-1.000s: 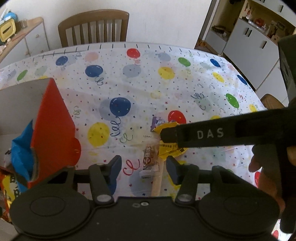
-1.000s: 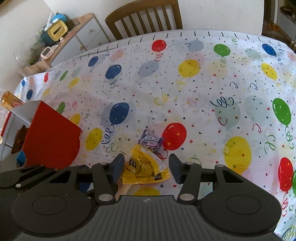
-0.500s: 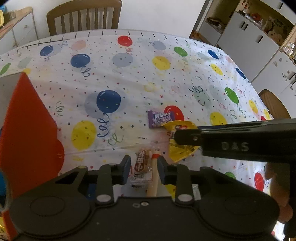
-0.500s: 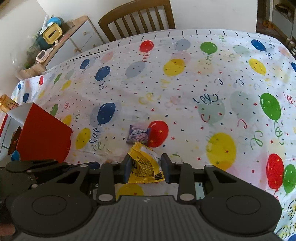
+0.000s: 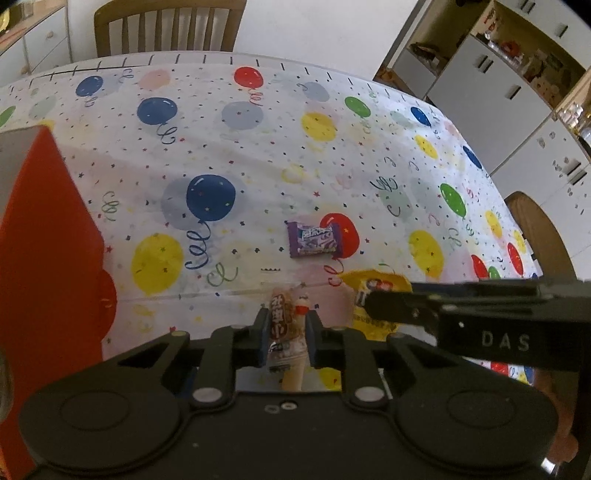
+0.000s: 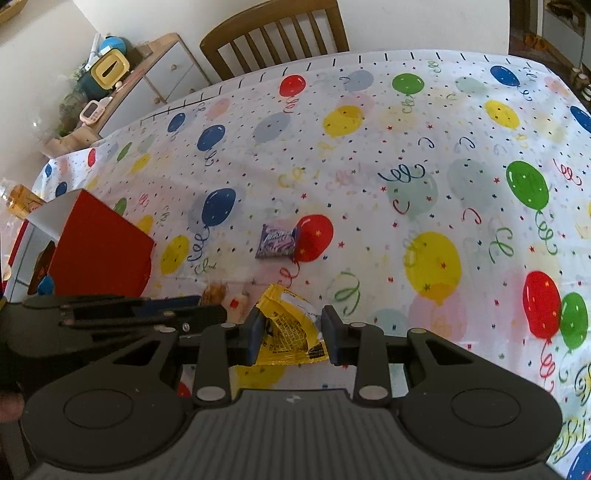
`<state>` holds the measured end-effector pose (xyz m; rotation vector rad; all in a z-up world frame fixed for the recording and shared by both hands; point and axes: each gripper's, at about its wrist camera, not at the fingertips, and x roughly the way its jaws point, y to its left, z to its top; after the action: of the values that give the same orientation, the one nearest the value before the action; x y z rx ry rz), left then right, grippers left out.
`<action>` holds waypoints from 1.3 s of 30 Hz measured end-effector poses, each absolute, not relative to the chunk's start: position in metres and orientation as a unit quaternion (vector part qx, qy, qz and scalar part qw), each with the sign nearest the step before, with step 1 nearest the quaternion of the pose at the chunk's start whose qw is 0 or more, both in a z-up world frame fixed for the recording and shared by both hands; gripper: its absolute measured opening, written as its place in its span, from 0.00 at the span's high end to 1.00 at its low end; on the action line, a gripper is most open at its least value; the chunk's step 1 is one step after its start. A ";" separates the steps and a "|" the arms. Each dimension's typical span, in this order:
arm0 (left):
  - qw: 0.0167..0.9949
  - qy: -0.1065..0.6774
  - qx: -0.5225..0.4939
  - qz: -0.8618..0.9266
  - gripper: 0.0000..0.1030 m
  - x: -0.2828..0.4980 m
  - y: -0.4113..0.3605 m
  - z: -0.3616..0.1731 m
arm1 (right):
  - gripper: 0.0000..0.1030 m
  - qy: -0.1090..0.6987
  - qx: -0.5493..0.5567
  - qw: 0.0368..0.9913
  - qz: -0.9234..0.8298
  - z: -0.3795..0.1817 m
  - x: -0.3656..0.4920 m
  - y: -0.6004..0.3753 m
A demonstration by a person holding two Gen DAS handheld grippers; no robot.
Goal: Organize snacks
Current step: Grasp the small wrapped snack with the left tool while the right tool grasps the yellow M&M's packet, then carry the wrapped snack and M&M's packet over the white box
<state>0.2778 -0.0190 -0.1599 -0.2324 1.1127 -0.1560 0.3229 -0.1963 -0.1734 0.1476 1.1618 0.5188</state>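
Balloons, streamers and confetti cover the tablecloth I am working over, with a wooden chair pushed in at the far edge and white cupboards off to one side. On the body of my right tongs, seen from the left camera, the letters "DAS" stand in pale print.

My left tongs have just been closing, and their blue pads now press from both sides on a small brown sausage snack. Its wrapper carries large white Chinese characters, which I cannot read with certainty. Its pale tail runs back between the fingers toward the camera.

My right tongs have also just drawn in, and they are clamped on a yellow packet. Its back is covered in small black print, too fine to read, with a dark barcode patch at one corner. From the left camera the packet's front shows a dark logo with red and white figures, half hidden behind the right finger.

Beyond both tongs, a purple candy wrapper lies flat on the cloth, touching a printed red balloon; its white lettering is blurred. A red box stands to the left of both tongs, with a few snacks inside.
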 end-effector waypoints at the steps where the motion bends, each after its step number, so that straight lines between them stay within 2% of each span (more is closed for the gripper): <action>1: 0.841 0.525 -0.112 -0.073 0.85 0.276 -0.018 -0.159 | 0.68 0.541 0.069 0.802 0.243 -0.171 0.320 -0.197; 18: 0.861 0.495 -0.100 -0.063 0.85 0.226 -0.004 -0.106 | 0.68 0.493 0.057 0.819 0.287 -0.102 0.263 -0.186; 39: 0.886 0.450 -0.103 -0.036 0.85 0.162 0.068 -0.038 | 0.68 0.439 0.021 0.826 0.353 -0.038 0.222 -0.098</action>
<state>0.1616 0.0682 -0.0383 -0.2135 0.9353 -0.0740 0.2221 -0.0984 -0.0381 0.0448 0.9339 0.7507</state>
